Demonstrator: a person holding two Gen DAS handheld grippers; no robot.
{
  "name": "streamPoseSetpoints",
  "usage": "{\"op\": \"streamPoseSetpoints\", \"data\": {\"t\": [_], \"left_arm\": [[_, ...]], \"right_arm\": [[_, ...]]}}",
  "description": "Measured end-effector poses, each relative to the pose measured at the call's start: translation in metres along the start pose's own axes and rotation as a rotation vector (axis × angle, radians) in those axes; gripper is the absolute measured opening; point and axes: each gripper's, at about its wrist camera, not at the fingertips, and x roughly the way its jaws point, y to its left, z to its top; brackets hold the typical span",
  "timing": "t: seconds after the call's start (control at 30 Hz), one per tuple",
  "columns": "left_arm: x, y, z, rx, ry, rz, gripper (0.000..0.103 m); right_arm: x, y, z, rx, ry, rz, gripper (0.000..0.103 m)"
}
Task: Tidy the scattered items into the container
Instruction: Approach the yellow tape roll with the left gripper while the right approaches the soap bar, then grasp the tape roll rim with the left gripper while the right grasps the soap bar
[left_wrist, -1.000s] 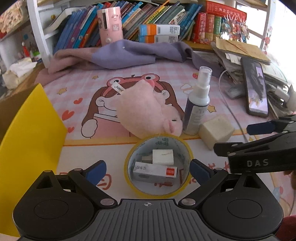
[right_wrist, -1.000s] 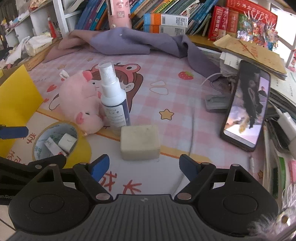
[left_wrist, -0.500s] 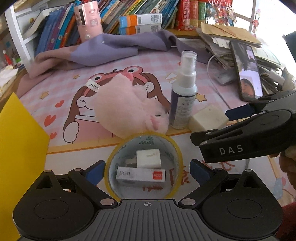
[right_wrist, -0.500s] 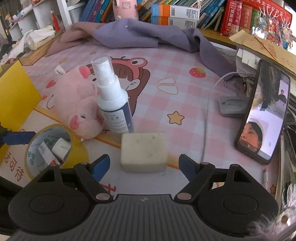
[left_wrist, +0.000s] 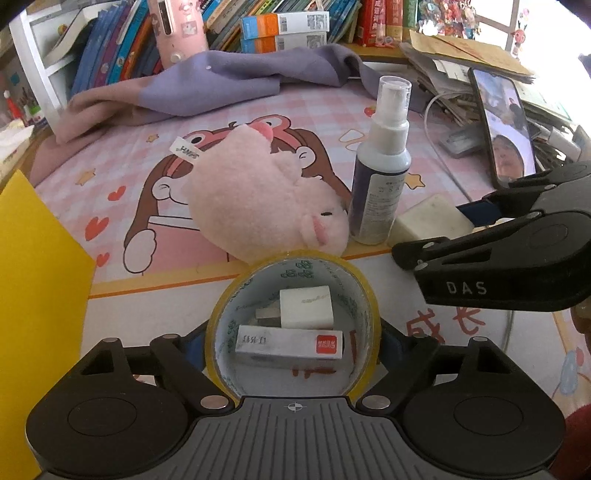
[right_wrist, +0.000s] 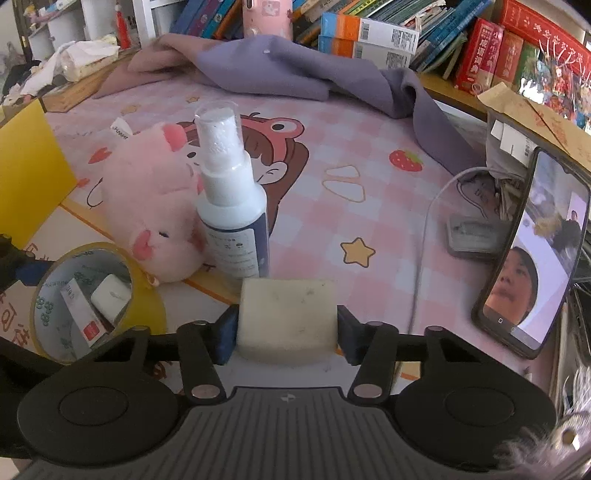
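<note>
A yellow-edged tape roll (left_wrist: 221, 306) lies on the pink mat, with a white plug (left_wrist: 306, 308) and a small staple box (left_wrist: 288, 343) inside its ring. My left gripper (left_wrist: 291, 343) is closing around the roll, and both pads touch its outer wall. A cream sponge block (right_wrist: 288, 314) sits in front of the spray bottle (right_wrist: 232, 206). My right gripper (right_wrist: 286, 332) is closing on it, its blue pads against the block's two sides. A pink plush pig (left_wrist: 258, 199) lies between the roll and the bottle. The yellow container's wall (left_wrist: 37, 295) stands at the left.
A phone (right_wrist: 532, 251) leans on a pile of papers at the right, with a white cable (right_wrist: 424, 229) beside it. A purple cloth (left_wrist: 221, 85) is bunched at the back of the mat, below a shelf of books (left_wrist: 295, 22).
Both grippers came lower and closer to the mat. The left jaws narrowed from wide apart onto the tape roll. The right jaws narrowed onto the sponge block.
</note>
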Motion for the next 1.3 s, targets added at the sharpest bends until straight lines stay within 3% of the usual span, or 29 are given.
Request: {"op": "streamPoseSetpoints", "data": {"t": [0.57,1.3], "left_arm": [[-0.054,0.001,-0.007,0.000,-0.141,-0.016,0.086],[-0.123,0.020,-0.067,0.086,-0.261,-0.113,0.086]], "right_arm": [[-0.057,0.007,-0.009,0.036,-0.099,0.005,0.045],[-0.131,0.075,-0.056,0.077,-0.179,-0.092,0.045]]}}
